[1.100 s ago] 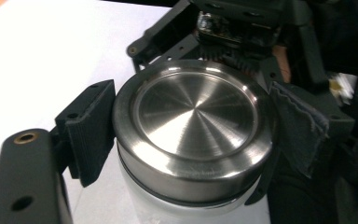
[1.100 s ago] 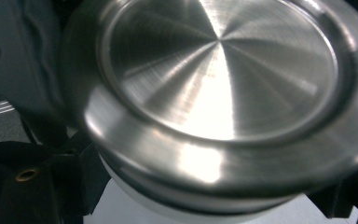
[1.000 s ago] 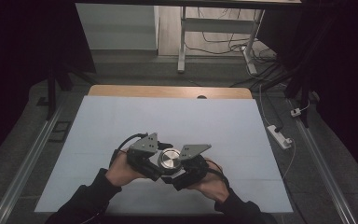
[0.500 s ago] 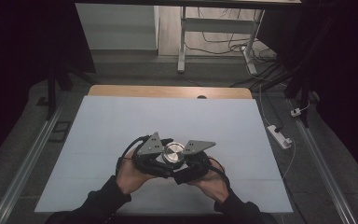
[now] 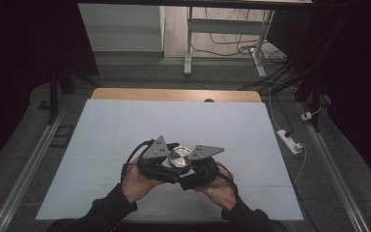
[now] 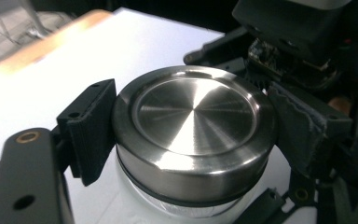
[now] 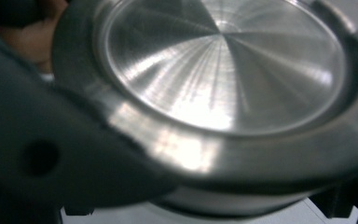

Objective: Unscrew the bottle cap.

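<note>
Your white table point(image 5: 106, 145) is wide and bare, and the jar point(image 6: 135, 205) stands near its front middle, between your two hands. The shiny steel lid point(image 6: 193, 135) is smooth, so it could slip if you twist too fast. Your left hand-held gripper point(image 6: 193, 140) is squeezed tight on the lid's sides. Your right hand-held gripper point(image 5: 193, 169) presses close against the lid; I cannot tell if it grips. Both wrists turn inward, hands low.

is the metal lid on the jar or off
On. The steel lid sits level atop the white jar, a dark seal ring between them; the left gripper fingers clamp its rim. Tightness: cannot tell.
</note>
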